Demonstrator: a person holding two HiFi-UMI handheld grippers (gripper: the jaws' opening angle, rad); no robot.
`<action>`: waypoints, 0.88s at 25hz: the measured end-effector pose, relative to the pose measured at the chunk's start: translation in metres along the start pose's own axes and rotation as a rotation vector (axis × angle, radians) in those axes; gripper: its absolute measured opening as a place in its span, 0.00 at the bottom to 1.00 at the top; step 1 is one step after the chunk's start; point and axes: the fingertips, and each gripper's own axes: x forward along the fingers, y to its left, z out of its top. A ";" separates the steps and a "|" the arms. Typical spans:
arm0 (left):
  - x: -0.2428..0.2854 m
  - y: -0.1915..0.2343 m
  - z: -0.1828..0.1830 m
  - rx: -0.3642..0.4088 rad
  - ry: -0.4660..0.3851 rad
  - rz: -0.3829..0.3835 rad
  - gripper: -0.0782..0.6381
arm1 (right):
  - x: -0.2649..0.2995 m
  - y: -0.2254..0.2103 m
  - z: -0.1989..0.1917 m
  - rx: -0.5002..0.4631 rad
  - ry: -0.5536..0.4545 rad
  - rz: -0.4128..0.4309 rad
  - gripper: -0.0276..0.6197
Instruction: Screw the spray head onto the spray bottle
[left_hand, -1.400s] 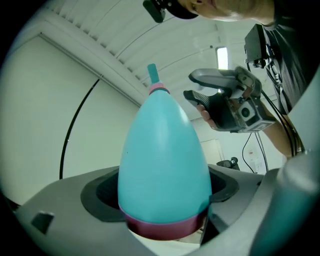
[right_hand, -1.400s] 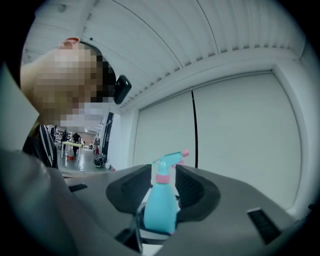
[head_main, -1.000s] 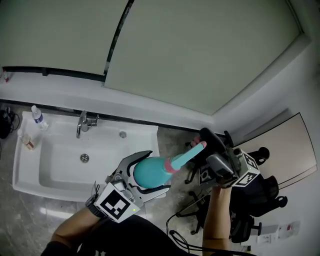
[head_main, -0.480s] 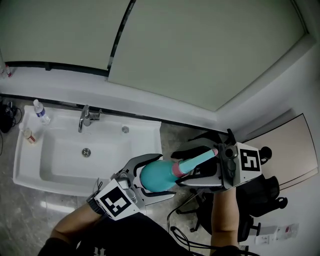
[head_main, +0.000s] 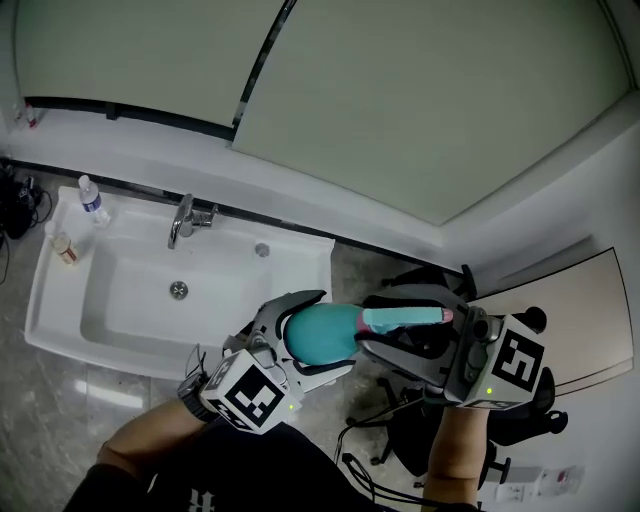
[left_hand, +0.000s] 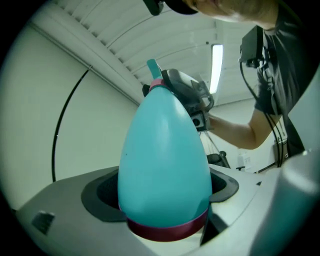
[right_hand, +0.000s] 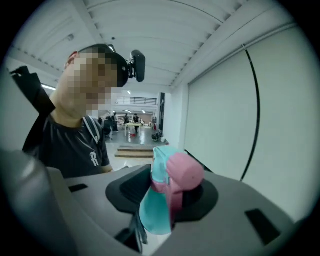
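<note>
Since the earlier frames the right gripper (head_main: 372, 322) has swung down from beside the raised tip of the spray head (head_main: 405, 318) and now lies in line with it, and the spray bottle (head_main: 318, 335) has tipped from slanting upward to lying almost level in the head view. Its jaws have just been closing, with the spray head between them. In the right gripper view the dark pads sit against both sides of it, so the right jaws are clenched on the spray head. The pink nozzle (right_hand: 184, 172) points at the camera and the teal trigger (right_hand: 154, 210) hangs below it.

The left gripper (head_main: 330, 334) grasps the wide end of the teal bottle; in the left gripper view its jaws press on both flanks just above a dark red band (left_hand: 167, 227) round the base. The spray head sits on the narrow neck of the bottle, at the end far from the left gripper. How far it is screwed on cannot be told.

Bottle and grippers are held in the air in front of the person, above the floor (head_main: 50, 440) and just to the right of a white sink (head_main: 60, 335). A tap (head_main: 186, 220) stands at the sink's back edge, and a small clear bottle (head_main: 92, 200) stands on its far left corner, well apart from the grippers.
</note>
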 end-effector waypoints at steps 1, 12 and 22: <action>0.000 0.005 -0.005 0.015 0.026 0.035 0.72 | 0.000 -0.004 -0.005 0.010 0.027 -0.048 0.27; 0.004 0.052 -0.057 0.086 0.204 0.362 0.72 | 0.006 -0.062 -0.059 0.393 0.058 -0.525 0.27; 0.025 0.057 -0.092 -0.072 0.214 0.316 0.72 | 0.002 -0.083 -0.096 0.553 0.029 -0.726 0.27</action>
